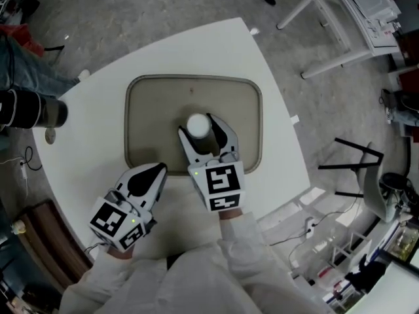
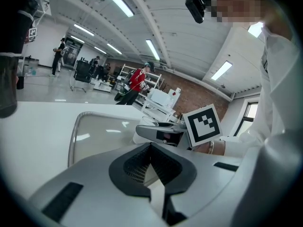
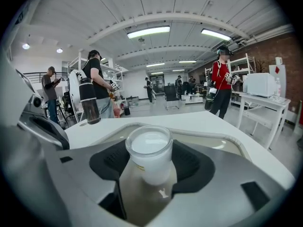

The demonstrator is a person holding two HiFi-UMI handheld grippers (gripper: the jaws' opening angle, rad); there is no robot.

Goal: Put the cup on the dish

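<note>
A small clear cup [image 1: 198, 124] with a white inside stands upright over the near middle of the beige rounded dish [image 1: 150, 110]. My right gripper [image 1: 203, 135] has its jaws round the cup, one on each side. In the right gripper view the dark pads [image 3: 188, 162] press the cup [image 3: 149, 152] with the dish rim [image 3: 246, 145] behind it. I cannot tell whether the cup's base touches the dish. My left gripper [image 1: 156, 171] is shut and empty over the white table, just off the dish's near left corner. The left gripper view shows its jaws closed [image 2: 151, 148].
A dark tumbler [image 1: 33, 110] stands at the table's left edge with a small round disc [image 1: 50, 136] beside it. White table legs [image 1: 327, 18] and a black chair frame [image 1: 357, 169] are on the floor to the right. People stand far off in the room.
</note>
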